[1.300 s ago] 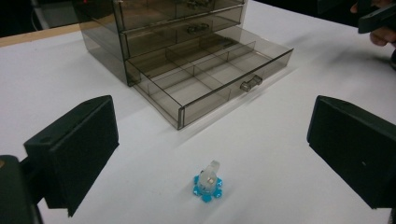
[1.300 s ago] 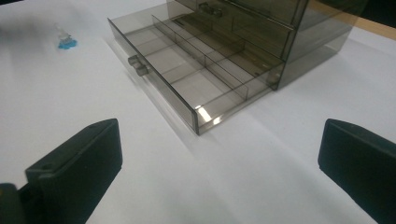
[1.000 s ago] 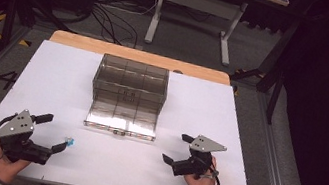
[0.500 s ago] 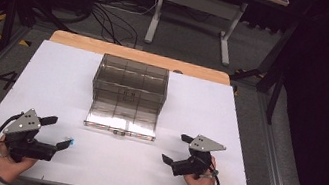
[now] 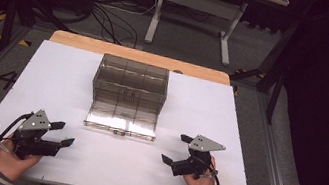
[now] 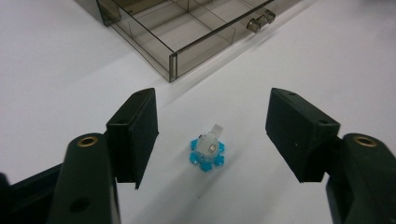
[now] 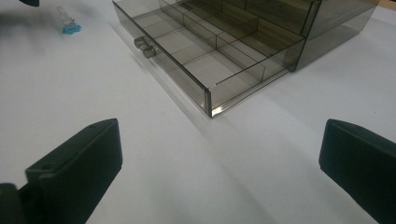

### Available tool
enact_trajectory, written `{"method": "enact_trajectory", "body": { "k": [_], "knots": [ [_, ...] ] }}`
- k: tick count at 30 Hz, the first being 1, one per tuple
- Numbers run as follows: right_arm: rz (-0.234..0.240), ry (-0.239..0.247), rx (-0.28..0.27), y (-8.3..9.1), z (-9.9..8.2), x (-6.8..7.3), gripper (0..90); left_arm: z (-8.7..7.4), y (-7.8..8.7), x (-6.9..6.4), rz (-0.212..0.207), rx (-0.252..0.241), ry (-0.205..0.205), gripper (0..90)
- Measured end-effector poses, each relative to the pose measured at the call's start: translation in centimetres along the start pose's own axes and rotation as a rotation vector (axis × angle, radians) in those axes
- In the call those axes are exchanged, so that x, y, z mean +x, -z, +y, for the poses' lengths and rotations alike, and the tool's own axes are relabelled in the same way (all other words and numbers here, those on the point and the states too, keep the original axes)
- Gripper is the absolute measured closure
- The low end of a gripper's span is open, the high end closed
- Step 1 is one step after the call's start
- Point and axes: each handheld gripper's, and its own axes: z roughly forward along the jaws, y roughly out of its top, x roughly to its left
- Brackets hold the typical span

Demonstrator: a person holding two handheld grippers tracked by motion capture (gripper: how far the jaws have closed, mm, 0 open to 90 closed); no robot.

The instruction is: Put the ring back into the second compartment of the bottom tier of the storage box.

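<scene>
Left tongs (image 6: 212,135) low over the white counter (image 5: 53,79), near its front left corner, jaws just now narrowing yet not touching anything: small blue-based piece (image 6: 207,151) standing between them, clear gap on either side. Blue star-shaped base flat on the counter, translucent clear top rising from it and leaning a little. Same piece seen from the right gripper view (image 7: 69,24), far off at the upper left, apart from the drawer. Smoky transparent drawer box (image 5: 131,84) in the middle of the counter, its bottom drawer (image 5: 121,120) pulled out toward the person, divided into compartments, all looking bare. Drawer knob (image 6: 259,20) jutting from the front wall, beyond the blue piece and to its right in the left gripper view; nearest drawer corner a short way beyond the piece. Right tongs (image 5: 175,149) near the front right of the counter, jaws spread wide, released, nothing between them but bare white surface. Right tongs aimed toward the drawer's right front corner, well clear of it. Person's hands wrapped round both gripper bodies, striped sleeve cuffs at the bottom edge of the high view.
</scene>
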Motion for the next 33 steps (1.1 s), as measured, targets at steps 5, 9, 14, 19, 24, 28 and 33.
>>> {"method": "enact_trajectory", "body": {
  "k": [5,9,14,19,24,28,33],
  "knots": [
    [0.001,0.002,0.001,0.0,0.0,0.0,0.3,0.2,-0.7,0.2,-0.025,0.052,-0.008,40.7],
    [0.002,0.002,0.002,0.0,0.0,0.0,0.3,0.2,-1.1,0.2,-0.024,0.075,-0.008,43.6],
    [0.003,0.003,0.004,-0.1,0.0,0.0,0.3,0.2,-1.3,0.1,-0.035,0.106,-0.014,47.9],
    [0.005,0.003,0.005,-0.1,0.0,0.1,0.3,0.2,-1.6,0.1,-0.027,0.134,-0.013,51.0],
    [0.006,0.001,0.008,-0.1,0.0,0.0,0.4,0.3,-1.8,0.1,-0.019,0.162,-0.018,55.6],
    [0.006,0.003,0.013,-0.1,0.0,0.1,0.5,0.3,-1.9,0.0,-0.02,0.174,-0.023,60.6],
    [0.007,0.002,0.012,-0.1,0.0,0.0,0.6,0.3,-1.9,0.0,-0.006,0.185,-0.029,67.4]
  ]
}}
